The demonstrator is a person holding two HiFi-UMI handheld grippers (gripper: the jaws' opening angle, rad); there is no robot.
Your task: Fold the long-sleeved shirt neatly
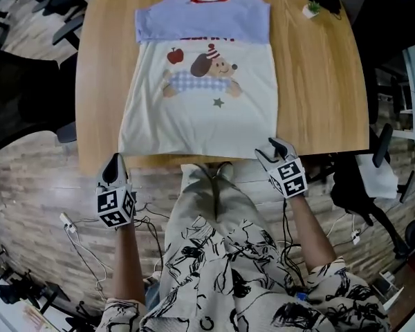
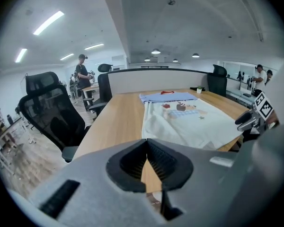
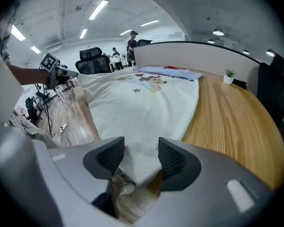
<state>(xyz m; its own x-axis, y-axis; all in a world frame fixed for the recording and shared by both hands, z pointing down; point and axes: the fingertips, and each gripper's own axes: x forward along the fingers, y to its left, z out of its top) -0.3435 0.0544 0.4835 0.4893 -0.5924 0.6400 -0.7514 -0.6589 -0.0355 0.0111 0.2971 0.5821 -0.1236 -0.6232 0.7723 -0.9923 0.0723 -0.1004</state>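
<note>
While the left hand-held gripper (image 1: 113,163) is closed, empty, the right hand-held gripper (image 1: 275,146) gapes at the shirt (image 1: 200,116).

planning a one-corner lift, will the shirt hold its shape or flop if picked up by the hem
Likely floppy: the shirt lies thin and flat on the table, so a lifted corner would probably drape and drag the rest. Being thin cloth, it is probably light. On the smooth wood it may slide or bunch when pushed.

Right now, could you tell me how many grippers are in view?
2: the left gripper just off the table, the right gripper at the near-right corner of the shirt.
</note>
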